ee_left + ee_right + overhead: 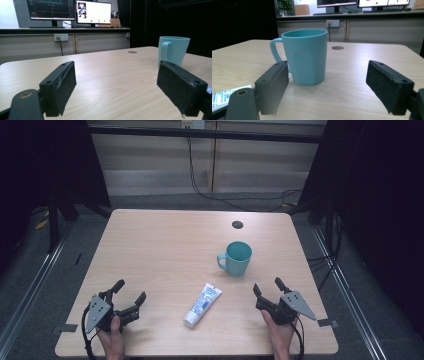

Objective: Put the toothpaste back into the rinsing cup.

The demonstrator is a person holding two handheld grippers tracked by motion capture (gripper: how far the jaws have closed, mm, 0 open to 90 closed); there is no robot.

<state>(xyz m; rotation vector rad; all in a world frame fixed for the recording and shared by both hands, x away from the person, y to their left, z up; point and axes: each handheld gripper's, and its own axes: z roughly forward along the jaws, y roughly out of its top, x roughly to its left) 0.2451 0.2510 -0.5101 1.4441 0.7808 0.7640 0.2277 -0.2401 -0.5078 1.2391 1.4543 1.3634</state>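
A teal mug [237,257] stands upright right of the table's middle, its handle to the left. A white and blue tube [202,305] lies flat in front of it, cap end nearer the front edge. My left gripper [129,290] rests open at the front left corner, with nothing between its jaws. My right gripper [268,287] rests open at the front right, a short way in front of the mug. In the right gripper view the mug [305,56] stands ahead beyond the jaws and the tube [227,97] shows at the lower left. The left gripper view has the mug [173,50] far right.
The wooden table [165,245] has a small dark round hole [237,224] near its far edge. Cables hang over the back wall and floor. Dark frames stand on both sides. Monitors [70,11] sit on a counter behind.
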